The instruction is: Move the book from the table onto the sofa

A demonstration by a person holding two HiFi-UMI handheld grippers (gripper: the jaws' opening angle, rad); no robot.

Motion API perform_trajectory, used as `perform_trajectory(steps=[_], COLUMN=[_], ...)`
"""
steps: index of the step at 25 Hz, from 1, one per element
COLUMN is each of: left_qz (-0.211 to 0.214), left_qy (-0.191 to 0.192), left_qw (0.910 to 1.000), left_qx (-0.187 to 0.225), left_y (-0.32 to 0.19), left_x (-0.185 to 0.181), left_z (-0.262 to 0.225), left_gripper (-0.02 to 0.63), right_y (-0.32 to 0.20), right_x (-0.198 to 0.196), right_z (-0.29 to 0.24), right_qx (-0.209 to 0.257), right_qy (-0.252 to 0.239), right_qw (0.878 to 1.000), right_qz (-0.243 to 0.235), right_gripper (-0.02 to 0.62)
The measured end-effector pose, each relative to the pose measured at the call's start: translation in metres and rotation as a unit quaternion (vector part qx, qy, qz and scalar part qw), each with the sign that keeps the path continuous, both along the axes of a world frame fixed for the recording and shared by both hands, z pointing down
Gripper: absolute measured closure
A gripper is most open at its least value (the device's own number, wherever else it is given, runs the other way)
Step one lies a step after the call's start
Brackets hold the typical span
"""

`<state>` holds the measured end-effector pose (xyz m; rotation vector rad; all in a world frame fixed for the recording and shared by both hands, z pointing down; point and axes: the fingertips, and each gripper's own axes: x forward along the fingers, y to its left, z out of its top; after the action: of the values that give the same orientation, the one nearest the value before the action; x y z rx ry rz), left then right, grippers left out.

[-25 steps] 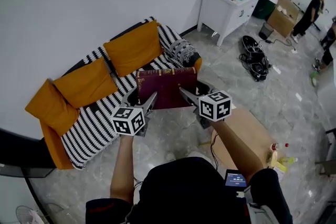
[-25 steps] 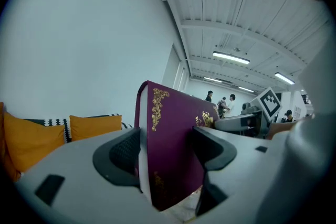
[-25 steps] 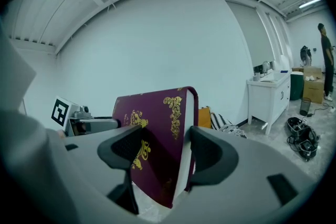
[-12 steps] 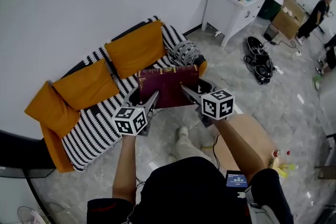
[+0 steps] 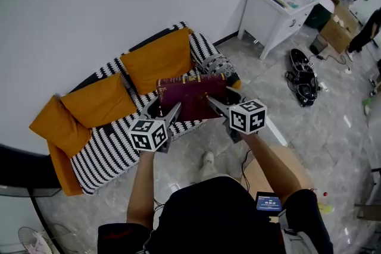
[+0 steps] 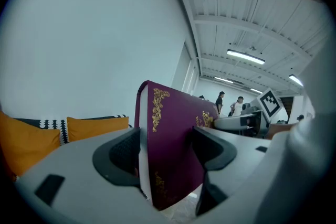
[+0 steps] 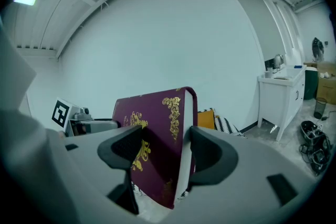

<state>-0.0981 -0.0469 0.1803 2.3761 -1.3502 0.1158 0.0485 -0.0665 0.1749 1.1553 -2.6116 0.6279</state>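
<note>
A dark red book (image 5: 191, 97) with gold ornaments is held in the air between my two grippers, in front of the sofa (image 5: 113, 134). My left gripper (image 5: 168, 114) is shut on the book's left end (image 6: 168, 149). My right gripper (image 5: 214, 105) is shut on its right end (image 7: 160, 149). The book stands on edge, its cover facing me in the head view. The sofa has black-and-white striped upholstery and orange cushions (image 5: 158, 59), and it lies just beyond and below the book.
A patterned grey cushion (image 5: 215, 63) sits at the sofa's right end. A wooden table (image 5: 286, 166) is behind my right arm. A white desk (image 5: 284, 6) stands at the back right, with a black bundle (image 5: 303, 74) on the tiled floor.
Both grippers and the book have moved closer to the sofa, which now lies right under the book's far edge. The table has slid back under my right arm.
</note>
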Motion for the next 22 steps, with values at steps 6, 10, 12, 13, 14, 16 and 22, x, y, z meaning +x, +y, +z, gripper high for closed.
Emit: perform_trajectory(steps=[6,10,12,13,14,16,22], left_qz=[-0.02,-0.037,-0.045,-0.049,-0.052,-0.059,-0.074], left_qy=[-0.004,-0.003,-0.002,-0.001,-0.001,0.002,0.007], left_qw=[0.9998,0.9991,0.9985,0.9982,0.9979,0.9972,0.9948], left_qx=[-0.008,-0.021,-0.031,-0.034,-0.037,-0.044,-0.069], left_y=[-0.038,-0.056,-0.068,-0.074,-0.079,-0.085,-0.102], left_x=[0.005,0.009,0.011,0.012,0.012,0.012,0.004], left_z=[0.004,0.017,0.022,0.023,0.026,0.035,0.065], left_gripper=[0.287,0.287,0.287,0.287,0.287,0.287,0.287], right_y=[-0.045,-0.069,-0.083,-0.09,-0.096,-0.105,-0.125], right_x=[0.005,0.007,0.009,0.009,0.01,0.008,0.0], right_z=[0.005,0.018,0.022,0.023,0.025,0.033,0.064], right_qx=[-0.005,-0.013,-0.022,-0.025,-0.028,-0.034,-0.06], right_qy=[-0.007,-0.007,-0.006,-0.004,-0.002,0.0,-0.005], right_qw=[1.0,0.999,0.999,0.998,0.998,0.998,0.996], right_qz=[-0.019,-0.037,-0.045,-0.05,-0.054,-0.06,-0.071], right_gripper=[0.293,0.295,0.295,0.295,0.295,0.296,0.299])
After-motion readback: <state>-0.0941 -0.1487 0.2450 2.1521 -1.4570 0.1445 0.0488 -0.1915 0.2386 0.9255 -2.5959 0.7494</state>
